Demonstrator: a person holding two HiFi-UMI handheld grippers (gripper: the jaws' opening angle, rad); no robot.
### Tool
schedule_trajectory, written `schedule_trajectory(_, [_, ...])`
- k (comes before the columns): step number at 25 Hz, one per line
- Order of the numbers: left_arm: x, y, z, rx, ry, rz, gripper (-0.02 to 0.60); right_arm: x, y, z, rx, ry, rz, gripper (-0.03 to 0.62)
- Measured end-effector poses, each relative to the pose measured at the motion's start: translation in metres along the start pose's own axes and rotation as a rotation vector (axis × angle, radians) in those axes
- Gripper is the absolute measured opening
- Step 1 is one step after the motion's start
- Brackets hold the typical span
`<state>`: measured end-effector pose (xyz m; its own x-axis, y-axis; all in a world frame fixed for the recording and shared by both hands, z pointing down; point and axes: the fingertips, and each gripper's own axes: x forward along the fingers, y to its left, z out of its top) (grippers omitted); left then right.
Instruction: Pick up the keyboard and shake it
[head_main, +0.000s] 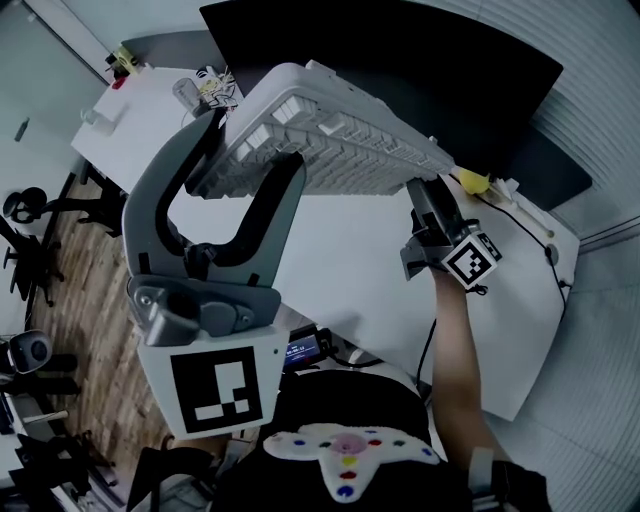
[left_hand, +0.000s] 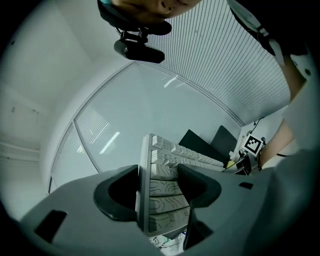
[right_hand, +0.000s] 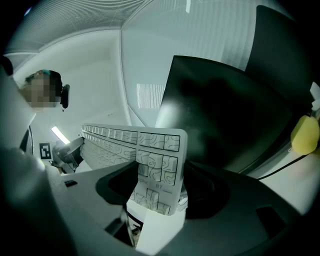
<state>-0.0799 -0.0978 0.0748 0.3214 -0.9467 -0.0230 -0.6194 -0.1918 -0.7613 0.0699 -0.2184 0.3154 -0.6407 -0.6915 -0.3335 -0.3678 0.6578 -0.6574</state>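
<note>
The white keyboard is lifted clear of the white desk and held between both grippers, tipped so its keys face toward me and down. My left gripper is shut on the keyboard's left end; in the left gripper view the keyboard stands edge-on between the jaws of that gripper. My right gripper is shut on the right end; in the right gripper view its number-pad end is clamped in that gripper.
A black monitor stands just behind the raised keyboard. A yellow object and cables lie at the desk's right, beside a dark mat. Small items sit at the desk's far left corner. Chairs stand on the wooden floor.
</note>
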Motion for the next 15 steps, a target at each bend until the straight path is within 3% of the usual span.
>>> schedule_trajectory(6, [-0.003,0.002,0.007,0.022,-0.018,0.023,0.261,0.006,0.004,0.000,0.012,-0.015,0.030,0.290])
schedule_trajectory(15, [0.005,-0.004,-0.010,-0.074,0.008,-0.016,0.261,-0.015,-0.004,-0.002,0.008,0.023,-0.043,0.290])
